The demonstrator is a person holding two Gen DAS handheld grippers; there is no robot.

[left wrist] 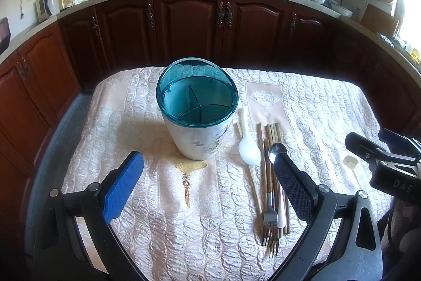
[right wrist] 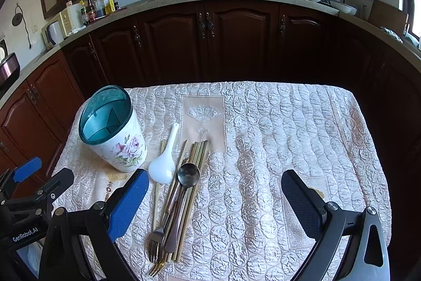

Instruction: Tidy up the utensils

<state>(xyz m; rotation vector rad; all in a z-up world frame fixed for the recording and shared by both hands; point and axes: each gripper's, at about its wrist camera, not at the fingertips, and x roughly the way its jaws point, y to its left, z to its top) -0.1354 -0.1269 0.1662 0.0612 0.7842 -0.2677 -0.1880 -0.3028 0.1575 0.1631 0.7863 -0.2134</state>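
Note:
A white floral utensil holder (left wrist: 197,138) with a teal divided rim stands on the quilted table; it also shows in the right wrist view (right wrist: 123,146). Beside it lie a white ceramic spoon (left wrist: 248,149) (right wrist: 163,165), a metal spoon (left wrist: 276,150) (right wrist: 188,175), several bamboo chopsticks (left wrist: 268,133) (right wrist: 200,152) and forks (left wrist: 269,225) (right wrist: 156,241). My left gripper (left wrist: 208,165) is open, above the cloth in front of the holder. My right gripper (right wrist: 214,182) is open, above the cloth to the right of the pile. Both are empty.
The table carries a cream quilted cloth (right wrist: 276,136). Dark wooden cabinets (left wrist: 189,25) and a counter with a stove, pots and a dish rack run behind it. The right gripper's body (left wrist: 381,157) shows at the right edge of the left wrist view.

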